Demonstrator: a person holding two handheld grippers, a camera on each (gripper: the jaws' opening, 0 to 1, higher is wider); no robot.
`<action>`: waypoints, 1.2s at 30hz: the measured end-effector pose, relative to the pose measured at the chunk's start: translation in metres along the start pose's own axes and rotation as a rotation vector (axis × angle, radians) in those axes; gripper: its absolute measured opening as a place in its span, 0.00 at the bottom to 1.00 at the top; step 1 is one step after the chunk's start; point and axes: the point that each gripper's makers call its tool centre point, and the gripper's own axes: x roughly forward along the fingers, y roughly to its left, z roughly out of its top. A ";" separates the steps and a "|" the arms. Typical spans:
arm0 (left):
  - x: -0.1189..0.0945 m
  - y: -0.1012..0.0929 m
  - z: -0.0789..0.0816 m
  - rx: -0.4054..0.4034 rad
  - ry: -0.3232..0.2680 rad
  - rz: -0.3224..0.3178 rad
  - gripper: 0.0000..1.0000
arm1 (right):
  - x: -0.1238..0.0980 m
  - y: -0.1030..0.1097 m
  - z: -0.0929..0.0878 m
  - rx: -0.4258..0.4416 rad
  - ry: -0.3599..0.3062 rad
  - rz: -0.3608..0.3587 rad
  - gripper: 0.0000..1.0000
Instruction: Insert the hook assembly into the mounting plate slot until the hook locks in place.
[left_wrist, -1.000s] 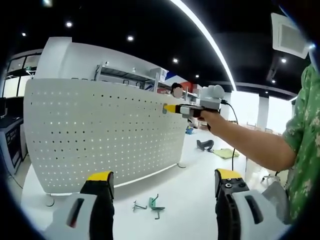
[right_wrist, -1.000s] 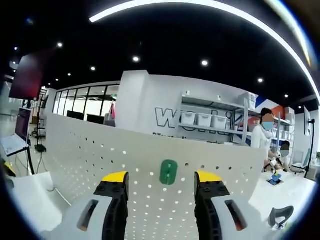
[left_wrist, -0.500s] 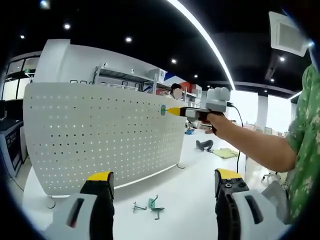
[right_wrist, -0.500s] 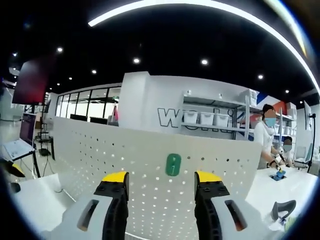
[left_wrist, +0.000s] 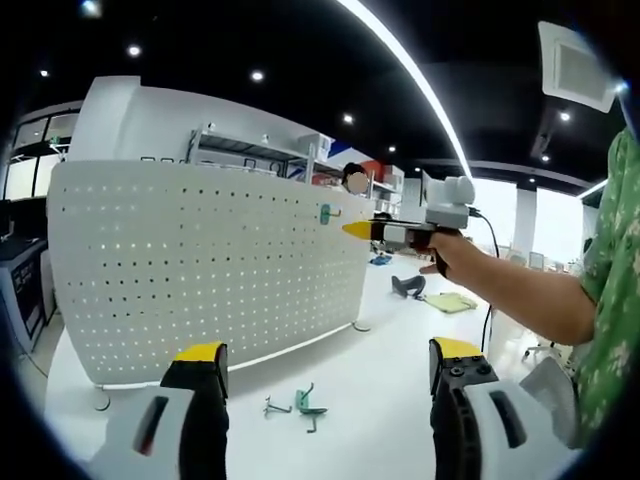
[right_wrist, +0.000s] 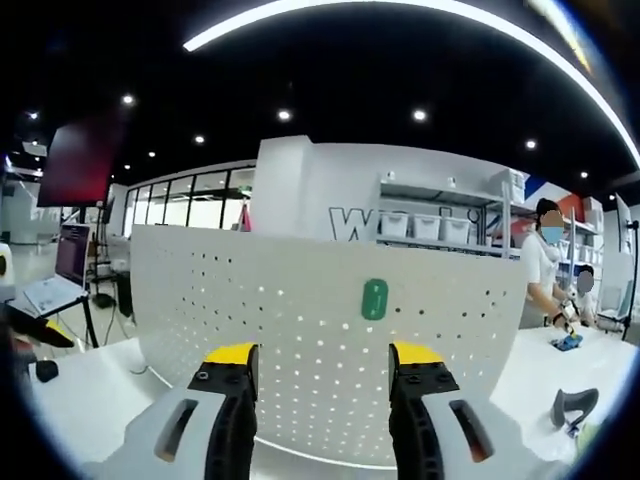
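Left gripper (left_wrist: 325, 365): we saw its jaws spread wide, empty.
Right gripper (right_wrist: 325, 360): jaws parted, empty.
Green plastic hook (right_wrist: 374, 299): seated on the white perforated mounting plate (right_wrist: 300, 330).

The pegboard (right_wrist: 330, 340) in front of me is white, with a regular pattern of small round holes in rows. The hook (right_wrist: 374, 299) on it is green. On the white table (left_wrist: 380, 390) lie more hooks (left_wrist: 300, 405), one green and the others grey metal. My left gripper (left_wrist: 325, 400) and my right gripper (right_wrist: 322, 400) are light grey, with black jaws and yellow tips. My sleeve (left_wrist: 612, 290) is green with a pale flower pattern.
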 end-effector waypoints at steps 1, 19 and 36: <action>-0.001 0.000 -0.001 0.000 0.001 0.001 0.85 | -0.002 0.002 -0.003 0.001 0.006 0.006 0.53; -0.012 -0.005 -0.015 -0.013 0.018 0.016 0.85 | -0.026 0.056 -0.057 0.005 0.114 0.134 0.52; -0.014 -0.009 -0.028 -0.028 0.035 0.020 0.84 | -0.058 0.104 -0.116 -0.005 0.241 0.246 0.51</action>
